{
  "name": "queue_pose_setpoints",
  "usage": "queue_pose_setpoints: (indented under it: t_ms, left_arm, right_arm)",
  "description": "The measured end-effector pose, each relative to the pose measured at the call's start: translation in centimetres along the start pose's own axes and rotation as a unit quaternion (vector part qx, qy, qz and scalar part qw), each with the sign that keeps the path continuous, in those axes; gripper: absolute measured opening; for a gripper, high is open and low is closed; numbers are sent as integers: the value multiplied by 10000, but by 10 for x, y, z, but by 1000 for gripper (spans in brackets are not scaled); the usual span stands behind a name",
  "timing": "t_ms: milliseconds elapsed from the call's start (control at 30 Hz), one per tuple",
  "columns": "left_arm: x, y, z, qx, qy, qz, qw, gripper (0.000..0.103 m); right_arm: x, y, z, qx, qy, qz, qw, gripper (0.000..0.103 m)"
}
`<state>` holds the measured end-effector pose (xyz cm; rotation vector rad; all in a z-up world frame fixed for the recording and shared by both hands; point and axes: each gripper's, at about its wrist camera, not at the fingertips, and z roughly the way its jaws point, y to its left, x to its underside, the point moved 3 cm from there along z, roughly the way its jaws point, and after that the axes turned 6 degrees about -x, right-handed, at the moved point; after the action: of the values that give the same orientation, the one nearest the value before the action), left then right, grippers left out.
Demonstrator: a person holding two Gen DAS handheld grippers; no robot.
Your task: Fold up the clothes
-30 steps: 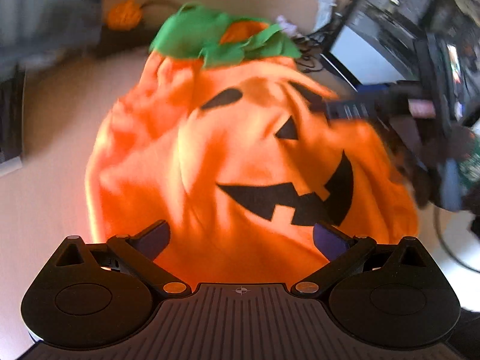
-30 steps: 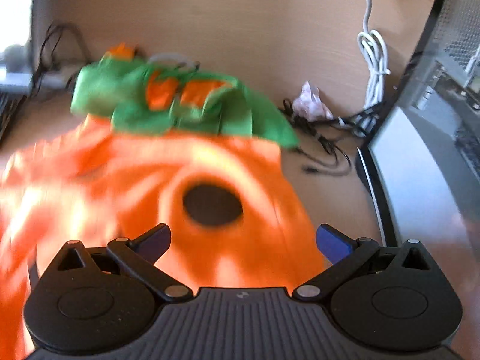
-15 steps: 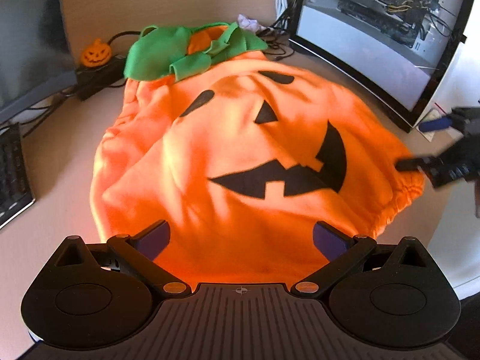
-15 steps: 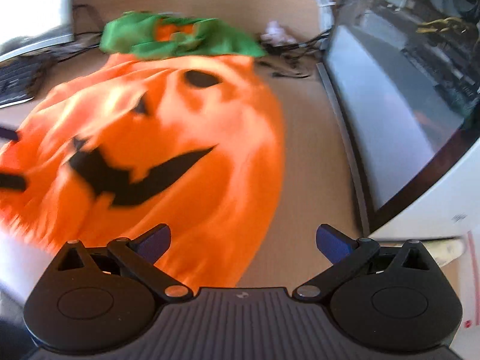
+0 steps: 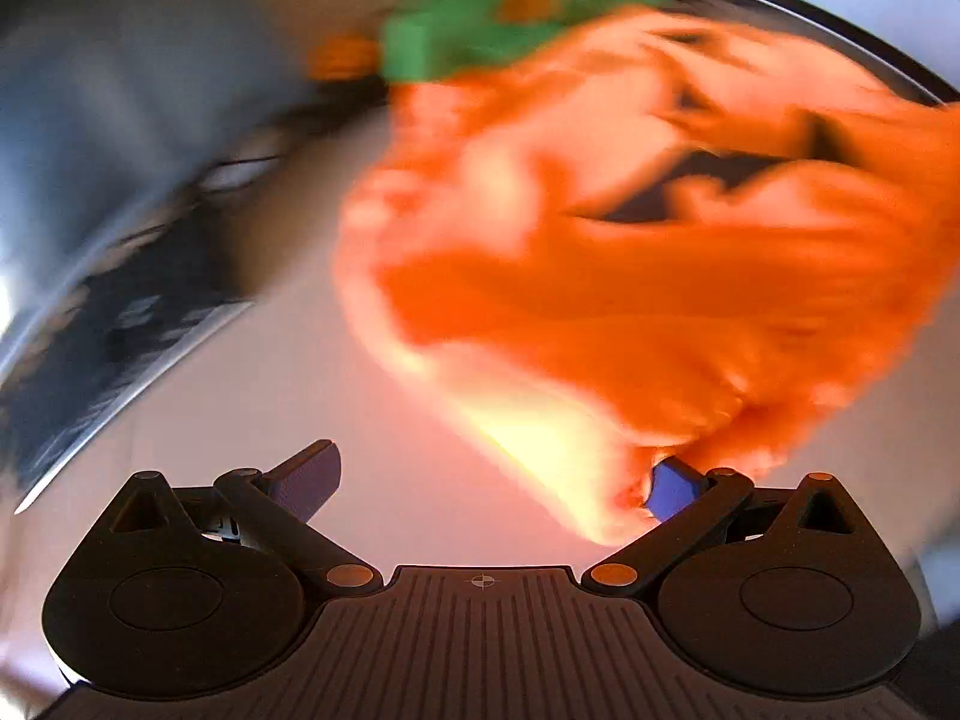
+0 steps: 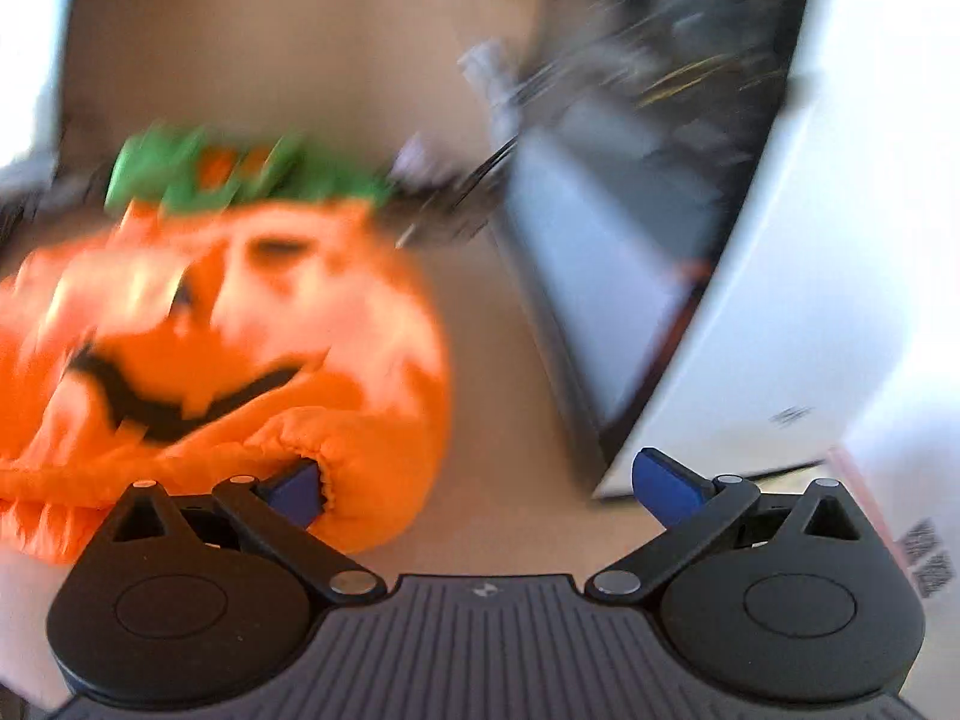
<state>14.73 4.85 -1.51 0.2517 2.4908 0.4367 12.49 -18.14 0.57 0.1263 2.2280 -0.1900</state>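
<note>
An orange pumpkin costume (image 5: 630,252) with a black jack-o'-lantern face and a green leaf collar (image 5: 480,36) lies on the wooden desk; both views are motion-blurred. My left gripper (image 5: 492,486) is open at the costume's near left hem, which touches the right fingertip (image 5: 675,489). In the right wrist view the costume (image 6: 240,330) lies to the left. My right gripper (image 6: 480,486) is open at the costume's near right hem, with the gathered edge against the left fingertip (image 6: 294,489).
A keyboard (image 5: 120,324) and a monitor (image 5: 108,78) are to the left. A glass-sided computer case (image 6: 630,276) stands to the right, with cables (image 6: 456,192) behind the costume. A small pumpkin ornament (image 5: 342,57) sits at the back left.
Both grippers have dropped low and swung outward to the costume's near corners, left to the left hem, right to the right hem. Both stay open. The costume's bottom edge looks bunched.
</note>
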Motion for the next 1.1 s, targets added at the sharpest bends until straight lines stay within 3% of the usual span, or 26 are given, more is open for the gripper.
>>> queue_pose_setpoints:
  t_ms: [33, 100, 200, 300, 433, 567, 700, 800, 1100]
  left_arm:
    - [-1, 12, -3, 37, 48, -356, 9993, 103]
    - [-1, 21, -9, 268, 115, -621, 9976, 103]
    - [7, 11, -15, 744, 252, -381, 9962, 103]
    - [11, 2, -21, 1346, 289, -322, 9900, 103]
    - [-6, 0, -30, 2055, 127, -584, 9768, 103]
    - [-37, -1, -29, 2311, -194, -779, 9696, 103]
    - [-60, -14, 5, 2440, -102, -877, 9658, 103]
    - [-60, -17, 29, 2274, 168, -820, 9702, 103]
    - [-55, -5, 57, 2820, 299, -889, 9548, 103]
  right_arm:
    - [-1, -4, -1, -74, 20, -13, 10000, 103]
    - [7, -1, 7, -444, 476, -231, 9976, 103]
    - [23, 12, 14, -957, 906, -496, 9900, 103]
    - [27, 20, 8, -1435, 887, -386, 9849, 103]
    - [7, 21, 7, -1831, 669, 84, 9808, 103]
    - [-16, 28, 25, -1777, 557, 274, 9821, 103]
    - [-20, 55, 67, -1594, 828, 122, 9837, 103]
    - [-20, 72, 87, -1428, 1059, 0, 9841, 103]
    - [-78, 89, 121, -1189, 1027, -169, 9874, 103]
